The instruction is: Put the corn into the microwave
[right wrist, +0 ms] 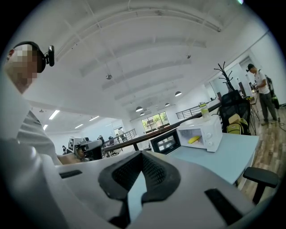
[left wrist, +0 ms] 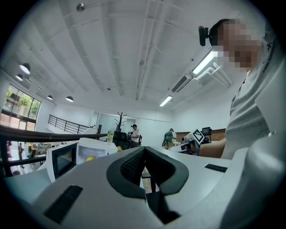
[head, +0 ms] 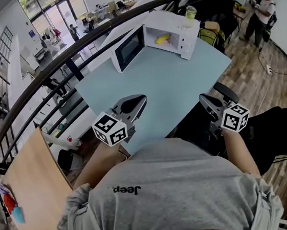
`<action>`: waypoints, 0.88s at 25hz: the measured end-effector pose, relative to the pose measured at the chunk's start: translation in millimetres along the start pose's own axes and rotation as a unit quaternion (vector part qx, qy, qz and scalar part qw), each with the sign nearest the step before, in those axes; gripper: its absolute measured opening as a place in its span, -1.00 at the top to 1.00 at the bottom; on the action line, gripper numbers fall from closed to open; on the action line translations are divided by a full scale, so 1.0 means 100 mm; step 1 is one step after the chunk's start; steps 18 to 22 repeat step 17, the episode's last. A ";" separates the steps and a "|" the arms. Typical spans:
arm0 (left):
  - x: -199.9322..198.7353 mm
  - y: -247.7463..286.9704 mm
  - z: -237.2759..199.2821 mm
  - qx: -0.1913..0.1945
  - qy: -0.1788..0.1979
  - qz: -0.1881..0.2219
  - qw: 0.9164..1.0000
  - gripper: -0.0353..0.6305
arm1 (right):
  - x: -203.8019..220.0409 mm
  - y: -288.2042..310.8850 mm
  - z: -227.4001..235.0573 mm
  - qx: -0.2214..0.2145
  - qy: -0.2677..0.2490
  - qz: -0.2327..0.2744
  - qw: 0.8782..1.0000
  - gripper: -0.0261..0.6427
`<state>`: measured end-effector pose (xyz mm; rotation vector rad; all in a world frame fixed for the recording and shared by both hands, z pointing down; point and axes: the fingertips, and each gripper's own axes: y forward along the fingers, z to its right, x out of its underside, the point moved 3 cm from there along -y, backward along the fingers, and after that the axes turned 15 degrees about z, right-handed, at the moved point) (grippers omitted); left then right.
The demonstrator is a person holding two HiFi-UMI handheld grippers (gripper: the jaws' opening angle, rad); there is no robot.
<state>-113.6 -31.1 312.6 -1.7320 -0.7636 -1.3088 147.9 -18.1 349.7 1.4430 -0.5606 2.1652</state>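
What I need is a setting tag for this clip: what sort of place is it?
Probably an open-plan office or lab mezzanine: a curved black railing overlooks a lower floor with desks, and a white microwave holding corn sits on a light blue table.

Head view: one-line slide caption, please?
Corn sits inside the open microwave on the table; left gripper and right gripper hang back, shut.

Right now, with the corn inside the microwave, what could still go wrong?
The white microwave has its door wide open, so the yellow corn could roll out if bumped. Pushing that door shut hard might topple the clear bottle of yellowish drink standing on top.
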 end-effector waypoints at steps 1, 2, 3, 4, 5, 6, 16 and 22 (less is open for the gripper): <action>0.00 0.00 0.01 0.001 0.000 0.000 1.000 0.84 | 0.00 -0.01 0.00 0.001 0.000 0.000 1.000 0.87; 0.00 0.01 0.02 0.002 0.000 0.000 1.000 0.84 | 0.00 -0.02 0.00 0.002 -0.001 0.000 1.000 0.87; 0.00 0.01 0.03 0.003 0.000 0.000 1.000 0.84 | 0.00 -0.03 0.00 0.002 -0.001 0.000 1.000 0.87; 0.01 0.01 0.03 0.004 0.000 0.000 1.000 0.84 | 0.01 -0.04 0.00 0.002 -0.001 0.000 1.000 0.87; 0.01 0.01 0.04 0.004 0.000 -0.001 1.000 0.84 | 0.01 -0.04 0.00 0.002 -0.002 -0.002 1.000 0.87; 0.01 0.01 0.04 0.005 -0.001 -0.002 1.000 0.84 | 0.02 -0.05 0.00 0.002 -0.002 -0.004 1.000 0.87; -0.01 -0.02 0.08 0.007 0.001 -0.005 1.000 0.84 | 0.01 -0.08 -0.04 0.001 -0.007 -0.008 1.000 0.87; 0.00 -0.02 0.08 0.007 0.000 -0.004 1.000 0.84 | 0.02 -0.08 -0.04 0.000 -0.007 -0.009 1.000 0.87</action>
